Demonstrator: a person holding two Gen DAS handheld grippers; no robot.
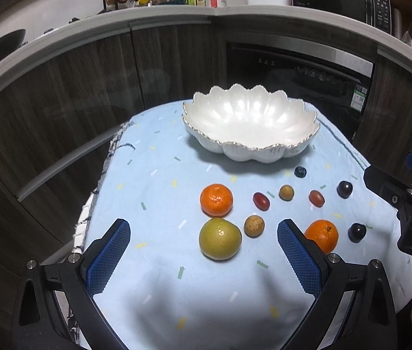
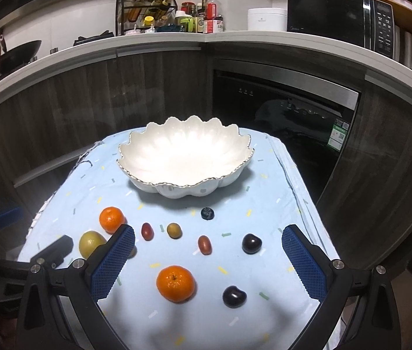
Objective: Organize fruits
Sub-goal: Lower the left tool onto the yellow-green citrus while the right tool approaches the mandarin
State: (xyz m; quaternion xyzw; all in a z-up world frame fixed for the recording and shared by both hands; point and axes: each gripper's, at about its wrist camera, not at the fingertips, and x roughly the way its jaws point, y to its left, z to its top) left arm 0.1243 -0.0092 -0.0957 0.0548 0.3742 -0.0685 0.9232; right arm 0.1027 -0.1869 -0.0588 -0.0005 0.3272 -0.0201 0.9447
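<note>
My left tongs (image 1: 204, 250) and my right tongs (image 2: 208, 258) are both wide apart and hold nothing, and all the fruits lie on the cloth of the counter (image 1: 159, 291) in front of the empty white bowl (image 1: 249, 122). The green fruit (image 1: 219, 238) is round, so it can roll off if I close off-centre. The small blueberry (image 2: 207, 213) can be crushed by a hard squeeze.

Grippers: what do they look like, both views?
Both alike: left gripper and right gripper have black angular linkage arms with silver bolts, and blue fingers with a cross-hatched grip texture. The right one's body shows partial white lettering in the left view.
</note>
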